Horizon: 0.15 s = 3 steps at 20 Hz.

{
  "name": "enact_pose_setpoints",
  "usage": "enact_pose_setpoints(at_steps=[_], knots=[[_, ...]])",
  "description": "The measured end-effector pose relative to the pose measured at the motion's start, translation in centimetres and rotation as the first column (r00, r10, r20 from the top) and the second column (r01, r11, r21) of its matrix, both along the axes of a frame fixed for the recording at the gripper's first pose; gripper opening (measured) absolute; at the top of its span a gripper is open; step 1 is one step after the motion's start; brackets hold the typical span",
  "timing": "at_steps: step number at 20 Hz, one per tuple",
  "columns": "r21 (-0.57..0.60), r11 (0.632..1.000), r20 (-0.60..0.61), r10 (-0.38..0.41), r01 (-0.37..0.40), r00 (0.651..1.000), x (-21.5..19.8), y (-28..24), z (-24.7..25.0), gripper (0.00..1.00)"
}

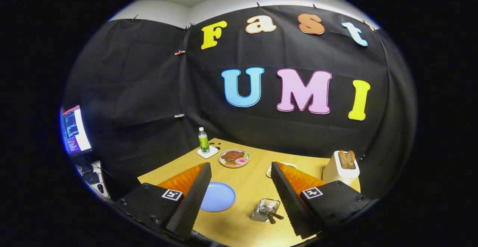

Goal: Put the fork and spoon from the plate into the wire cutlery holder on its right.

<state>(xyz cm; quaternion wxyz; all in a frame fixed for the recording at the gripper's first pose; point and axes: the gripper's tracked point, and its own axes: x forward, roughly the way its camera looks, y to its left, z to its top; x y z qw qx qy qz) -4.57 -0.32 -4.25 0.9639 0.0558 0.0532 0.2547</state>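
Cloth-walled test booth (monitor alongside)

Even overhead light falls on the counter, which reads bright against the dark cloth wall; shadows beneath the objects are short and soft. A monitor glows with bluish glare. Fisheye distortion bows straight lines, most strongly toward the rim. The gripper, jaws spread wide apart, appears sharp, as does the distance

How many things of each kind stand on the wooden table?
Plates: 3 (blue plate, food plate, one behind the open claw)
Bottles: 1
Coasters: 1
Toasters: 1
Wire cutlery holders: 1
Total: 7
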Motion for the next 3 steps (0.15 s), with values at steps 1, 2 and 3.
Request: enact_pose_setpoints(at_steps=[1, 2, 3], knots=[[-0.007, 1.000, -0.003, 0.001, -0.001, 1.000, -0.13, 0.05, -0.14, 1.00], [-0.012, 1.000, -0.002, 0.000, 0.000, 1.000, -0.14, 0.03, -0.16, 0.99], [-0.013, 1.000, -0.003, -0.001, 0.001, 1.000, -0.14, -0.03, -0.19, 1.00]])
